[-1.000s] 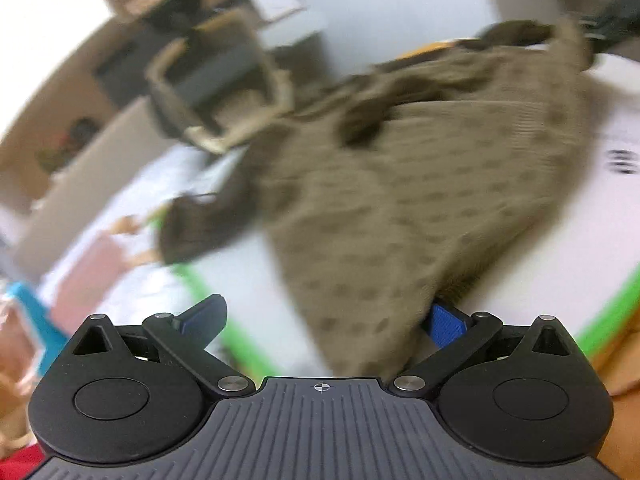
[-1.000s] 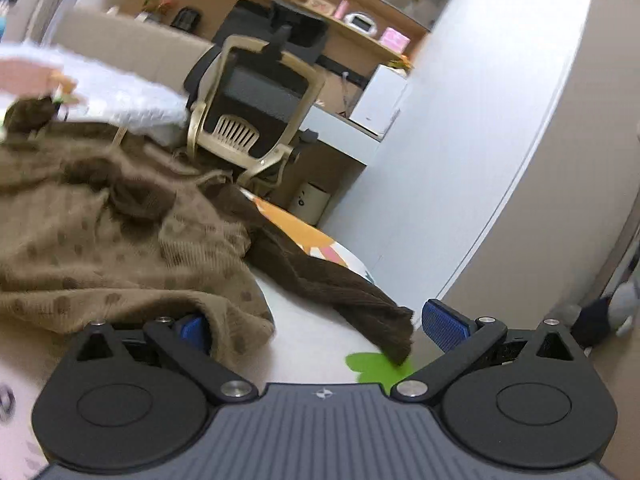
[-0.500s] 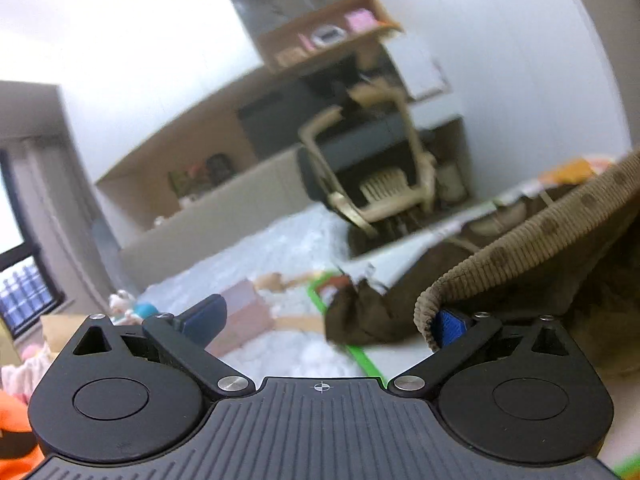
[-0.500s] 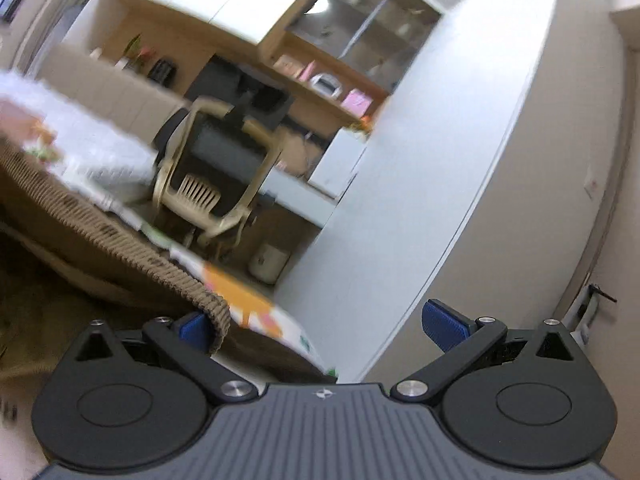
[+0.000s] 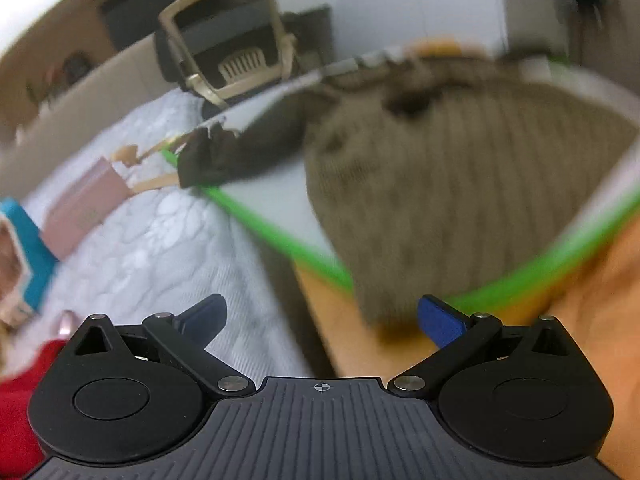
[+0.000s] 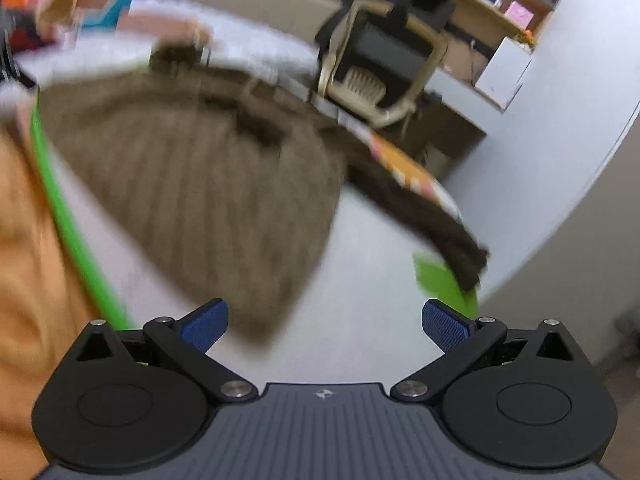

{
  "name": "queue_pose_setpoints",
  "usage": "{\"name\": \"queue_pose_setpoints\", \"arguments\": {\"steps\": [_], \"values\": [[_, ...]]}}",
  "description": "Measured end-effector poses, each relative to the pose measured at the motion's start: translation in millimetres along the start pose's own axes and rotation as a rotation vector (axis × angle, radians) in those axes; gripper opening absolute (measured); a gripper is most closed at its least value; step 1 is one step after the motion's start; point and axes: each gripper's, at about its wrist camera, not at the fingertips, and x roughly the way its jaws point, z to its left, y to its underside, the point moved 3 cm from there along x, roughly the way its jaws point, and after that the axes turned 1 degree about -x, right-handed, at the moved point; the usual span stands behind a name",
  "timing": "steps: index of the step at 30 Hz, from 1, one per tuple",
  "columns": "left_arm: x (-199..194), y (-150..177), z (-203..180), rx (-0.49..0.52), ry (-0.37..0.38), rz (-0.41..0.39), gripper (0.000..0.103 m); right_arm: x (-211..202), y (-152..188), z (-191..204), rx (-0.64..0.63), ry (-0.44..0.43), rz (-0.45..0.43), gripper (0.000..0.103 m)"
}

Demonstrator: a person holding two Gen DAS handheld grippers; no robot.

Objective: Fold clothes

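A brown ribbed sweater (image 5: 452,200) lies spread on a white mat with a green border (image 5: 272,236), its darker sleeves (image 6: 420,204) trailing out to either side, one reaching a green patch near the mat's edge. The left gripper (image 5: 320,316) hangs just off the sweater's near hem with its blue-padded fingers (image 5: 440,320) spread wide and nothing between them, and the right gripper (image 6: 324,320) is likewise wide apart and empty beside the hem's other corner. Behind the mat stand a beige-framed office chair (image 6: 384,76) and a white quilted blanket (image 5: 140,232); both views are motion-blurred.
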Motion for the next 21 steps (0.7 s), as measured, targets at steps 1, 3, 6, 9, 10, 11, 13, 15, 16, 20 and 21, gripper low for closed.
{"name": "queue_pose_setpoints", "arguments": {"steps": [1, 3, 6, 9, 10, 11, 13, 15, 16, 20, 21], "values": [[7.1, -12.7, 7.7, -0.063, 0.021, -0.015, 0.103, 8.4, -15.3, -6.2, 0.044, -0.018, -0.025, 0.103], [24.0, -41.4, 22.8, -0.198, 0.054, -0.047, 0.103, 26.5, -44.0, -17.9, 0.131, -0.056, -0.069, 0.103], [55.4, -78.5, 43.3, -0.367, 0.018, -0.085, 0.103, 68.4, -84.1, -29.2, 0.269, -0.111, -0.098, 0.103], [91.3, -110.3, 58.4, -0.424, -0.086, -0.120, 0.103, 118.2, -112.1, -31.6, 0.392, -0.157, -0.103, 0.103], [104.4, -118.8, 62.2, -0.420, -0.133, -0.137, 0.103, 137.0, -119.5, -26.8, 0.406, -0.171, -0.096, 0.103], [120.3, -126.7, 67.0, -0.410, -0.184, -0.149, 0.103, 155.2, -123.7, -20.7, 0.412, -0.180, -0.081, 0.103], [154.0, -135.0, 78.0, -0.405, -0.251, -0.131, 0.102, 188.8, -127.3, -8.4, 0.422, -0.203, -0.042, 0.103], [185.8, -135.2, 86.0, -0.411, -0.264, -0.069, 0.091, 211.8, -123.7, 4.2, 0.449, -0.262, -0.004, 0.103], [198.0, -132.6, 87.3, -0.411, -0.257, -0.029, 0.069, 221.2, -120.6, 8.7, 0.469, -0.291, 0.014, 0.103], [227.7, -119.2, 90.2, -0.399, -0.253, 0.045, 0.060, 236.9, -110.4, 15.3, 0.519, -0.333, 0.035, 0.103], [227.6, -119.2, 89.9, -0.390, -0.254, 0.038, 0.057, 237.2, -109.4, 14.8, 0.526, -0.337, 0.030, 0.103]]}}
